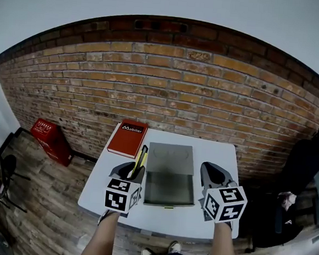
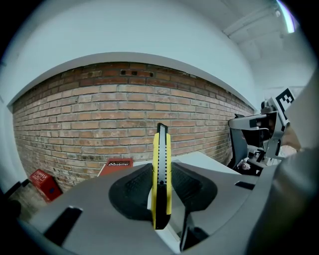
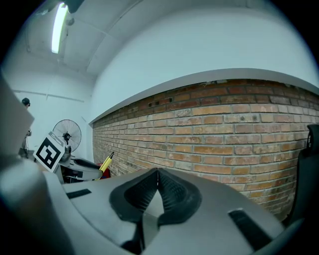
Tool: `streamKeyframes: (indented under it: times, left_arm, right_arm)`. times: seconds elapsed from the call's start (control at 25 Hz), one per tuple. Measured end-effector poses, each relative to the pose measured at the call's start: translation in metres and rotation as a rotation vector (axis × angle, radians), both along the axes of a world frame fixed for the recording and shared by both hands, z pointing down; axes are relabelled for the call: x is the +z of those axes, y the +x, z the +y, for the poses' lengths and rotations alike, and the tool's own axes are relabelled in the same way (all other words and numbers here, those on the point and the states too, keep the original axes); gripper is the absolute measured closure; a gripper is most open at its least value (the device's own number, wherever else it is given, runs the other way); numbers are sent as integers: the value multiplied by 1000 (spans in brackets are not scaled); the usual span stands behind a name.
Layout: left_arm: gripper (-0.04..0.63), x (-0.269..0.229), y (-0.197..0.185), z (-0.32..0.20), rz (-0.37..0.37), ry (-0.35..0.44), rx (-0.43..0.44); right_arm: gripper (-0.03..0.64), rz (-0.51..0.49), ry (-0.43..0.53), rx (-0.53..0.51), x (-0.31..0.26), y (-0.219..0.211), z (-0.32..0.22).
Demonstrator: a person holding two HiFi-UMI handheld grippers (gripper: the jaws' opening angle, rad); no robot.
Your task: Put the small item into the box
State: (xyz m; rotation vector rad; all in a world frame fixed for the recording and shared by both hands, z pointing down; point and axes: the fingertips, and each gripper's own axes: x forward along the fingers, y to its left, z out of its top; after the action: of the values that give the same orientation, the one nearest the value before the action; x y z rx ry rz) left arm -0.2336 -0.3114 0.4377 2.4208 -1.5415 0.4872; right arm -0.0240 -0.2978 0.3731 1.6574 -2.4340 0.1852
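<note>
A red crate [image 1: 51,140] sits on the wood floor [image 1: 38,202] at the far left, close to the brick wall [image 1: 206,95]. Next comes the white desk [image 1: 221,151], pushed up near that wall. A red book [image 1: 127,137] lies flat on the back left corner of the desk. Just right of the book, the left gripper [image 1: 135,170] pinches a yellow knife [image 1: 141,160]. Its two black pads [image 2: 134,189] press on the flat sides of the knife. The knife stands on its thin edge, and its tip pokes out past the jaws toward the wall. The knife is up in the air over the desk, just left of the box [image 1: 169,189] and outside it. The box is gray and sits in the middle of the desk. It is open, and its lid [image 1: 171,159] lies back flat behind it, on the wall side. Just right of the box is the right gripper [image 1: 213,175]. Its jaws are pressed together and it holds nothing. Each gripper has a cube with black and white squares, and a bare arm [image 1: 102,241] comes up to each one from the bottom edge. Two shoes [image 1: 160,253] show between the arms. At the far right a big black thing [image 1: 305,163] stands on the floor by the wall, and I cannot tell what it is.
</note>
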Motion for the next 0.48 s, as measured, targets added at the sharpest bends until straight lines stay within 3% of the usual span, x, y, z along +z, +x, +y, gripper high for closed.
streamKeyframes:
  times: [0.48]
  left_arm:
    - [463,-2,18,0,-27,1,-10]
  right_arm:
    - [597,-7,12,-31,-4,17,-7]
